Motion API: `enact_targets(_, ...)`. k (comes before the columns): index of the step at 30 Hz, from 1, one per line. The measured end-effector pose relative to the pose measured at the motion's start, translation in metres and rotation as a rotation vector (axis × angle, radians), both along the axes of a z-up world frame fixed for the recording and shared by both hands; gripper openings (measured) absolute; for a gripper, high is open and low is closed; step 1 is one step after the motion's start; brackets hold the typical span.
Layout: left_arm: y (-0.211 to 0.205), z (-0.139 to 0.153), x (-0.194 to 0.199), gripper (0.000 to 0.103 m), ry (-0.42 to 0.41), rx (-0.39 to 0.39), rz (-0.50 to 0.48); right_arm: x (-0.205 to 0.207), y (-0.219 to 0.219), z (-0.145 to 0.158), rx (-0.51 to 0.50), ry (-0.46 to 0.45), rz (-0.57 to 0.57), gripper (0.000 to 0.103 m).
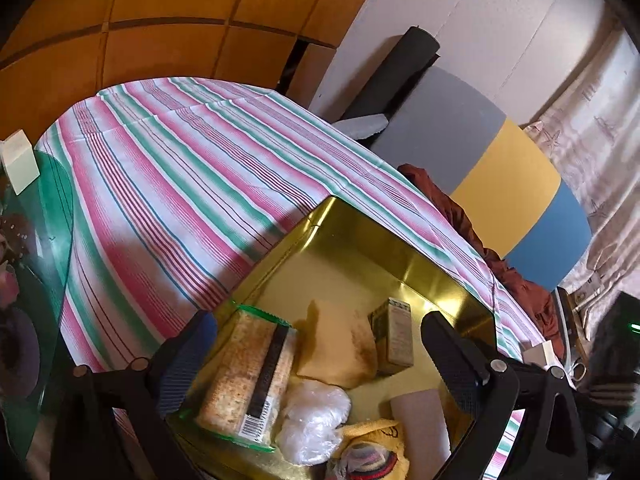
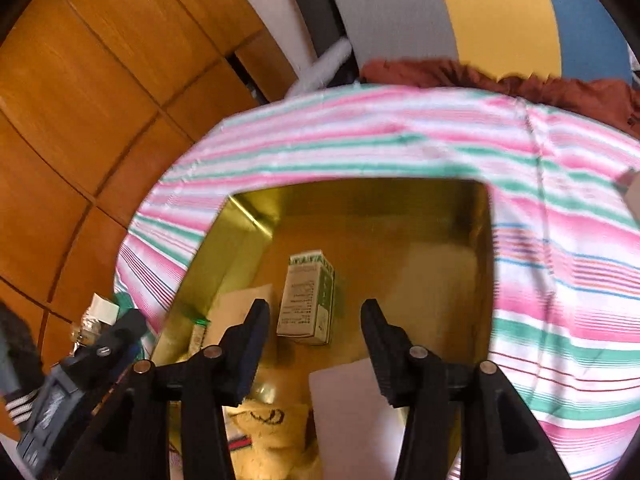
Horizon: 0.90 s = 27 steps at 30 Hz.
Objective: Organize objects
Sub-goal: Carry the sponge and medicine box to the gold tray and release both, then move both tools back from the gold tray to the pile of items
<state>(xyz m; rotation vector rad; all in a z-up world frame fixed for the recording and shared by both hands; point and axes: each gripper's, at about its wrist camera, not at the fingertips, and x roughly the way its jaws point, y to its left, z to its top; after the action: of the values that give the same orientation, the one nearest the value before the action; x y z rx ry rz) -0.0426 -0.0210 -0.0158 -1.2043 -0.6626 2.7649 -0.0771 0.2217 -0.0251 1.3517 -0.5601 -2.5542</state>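
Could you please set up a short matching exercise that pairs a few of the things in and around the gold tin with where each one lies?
Things:
1. cracker packet
2. small printed box
3. clear plastic bag
4. striped cloth

Places:
A. spread over the table, under the gold tin
B. lying on the tin's floor, ahead of the right gripper's open jaws
C. along the tin's left side in the left wrist view, barcode up
D. beside the cracker packet, next to the yellow fabric

Pairs: 1-C, 2-B, 3-D, 4-A
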Motion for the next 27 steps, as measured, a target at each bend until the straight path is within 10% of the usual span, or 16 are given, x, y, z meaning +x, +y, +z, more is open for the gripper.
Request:
enact_targets(13,0.061,0.003,0.023,0.103,0.032,-0.051,-0.240,0.080,0.065,0.026,0.181,0.152,-0.160,0.048)
enact_targets(27,0.152,0.011,0.079,0.103,0.097,-0.090,-0.623,0.175,0.150,-0.032,0.302,0.074,-0.385,0.048)
